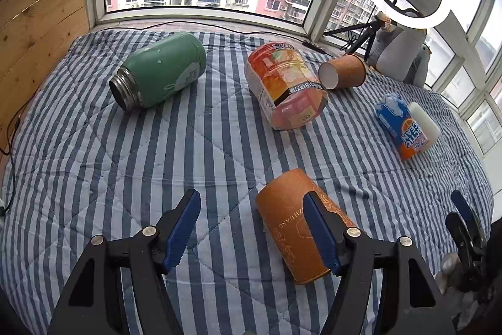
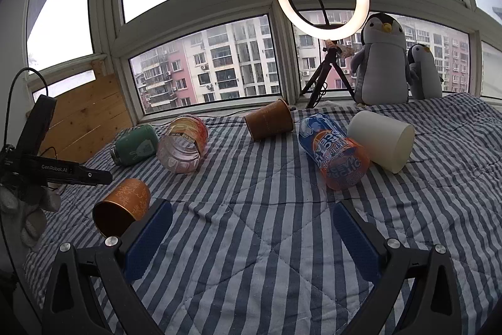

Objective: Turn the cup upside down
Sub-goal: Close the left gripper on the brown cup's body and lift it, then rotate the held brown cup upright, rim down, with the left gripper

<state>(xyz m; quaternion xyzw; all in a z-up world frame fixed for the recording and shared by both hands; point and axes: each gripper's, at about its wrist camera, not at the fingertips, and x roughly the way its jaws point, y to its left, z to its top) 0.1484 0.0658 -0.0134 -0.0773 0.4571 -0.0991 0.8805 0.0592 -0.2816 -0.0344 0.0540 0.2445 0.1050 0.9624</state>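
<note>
Orange patterned cup (image 1: pixel 295 225) lying on its side on the striped quilt (image 1: pixel 125 165), just right of the spread left hand-held gripper (image 1: pixel 254 228); probably light, thin-walled; grip mid-body. Right hand-held gripper (image 2: pixel 251 228) spread, empty

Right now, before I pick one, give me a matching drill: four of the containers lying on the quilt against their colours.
Things:
1. flask
2. cup by the left gripper
3. cylinder
4. juice jar

Colours:
A. plain white
B. orange with gold pattern
C. green
D. clear with an orange label

Pairs: 1-C, 2-B, 3-A, 4-D
</note>
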